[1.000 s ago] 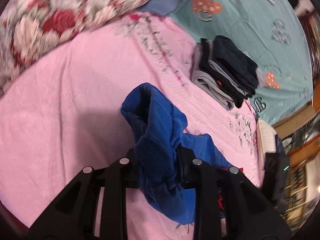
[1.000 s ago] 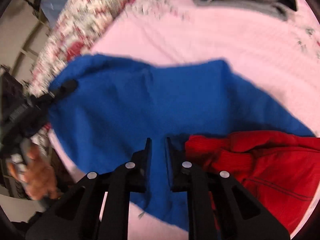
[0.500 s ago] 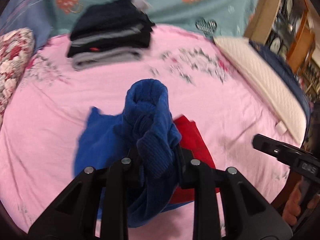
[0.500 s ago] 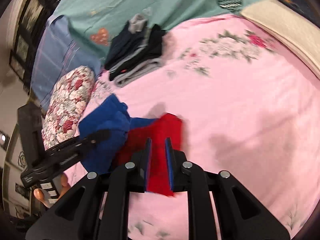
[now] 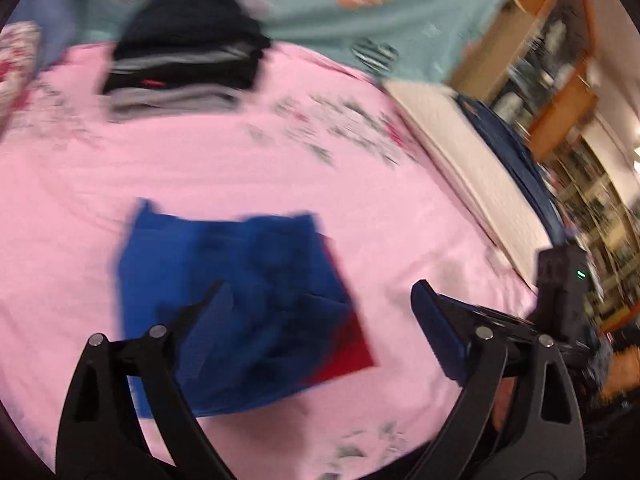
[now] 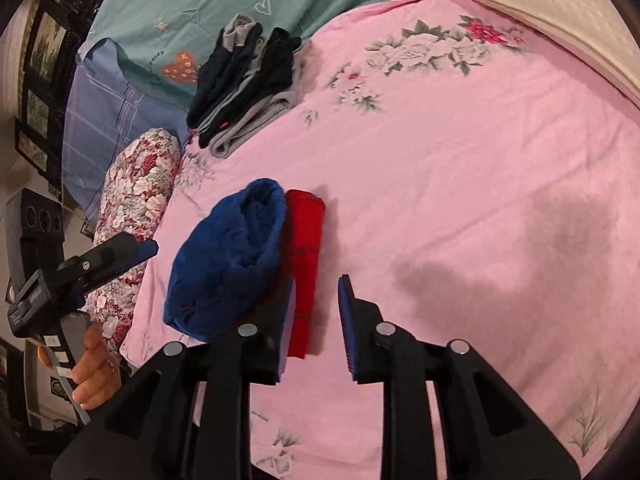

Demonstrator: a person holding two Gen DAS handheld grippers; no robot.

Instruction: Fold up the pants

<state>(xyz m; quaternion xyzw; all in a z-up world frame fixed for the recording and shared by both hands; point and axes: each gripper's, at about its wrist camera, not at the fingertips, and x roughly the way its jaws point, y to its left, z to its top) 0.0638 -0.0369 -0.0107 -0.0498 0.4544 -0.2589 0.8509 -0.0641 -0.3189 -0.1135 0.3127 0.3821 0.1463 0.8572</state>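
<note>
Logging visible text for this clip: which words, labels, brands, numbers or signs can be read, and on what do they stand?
No text reads clearly.
Small print on the teal sheet: too small to read.
Marks on its orange heart: unclear.
White stickers on the handle in the left hand: too small to read.
Red tag on the folded dark clothes: too small to read.
Left wrist view: motion-blurred, nothing legible.

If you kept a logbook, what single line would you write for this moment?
left gripper: open, empty | right gripper: open, empty | blue-and-red pants: folded bundle lying on pink bedsheet | stack of dark folded clothes: behind
</note>
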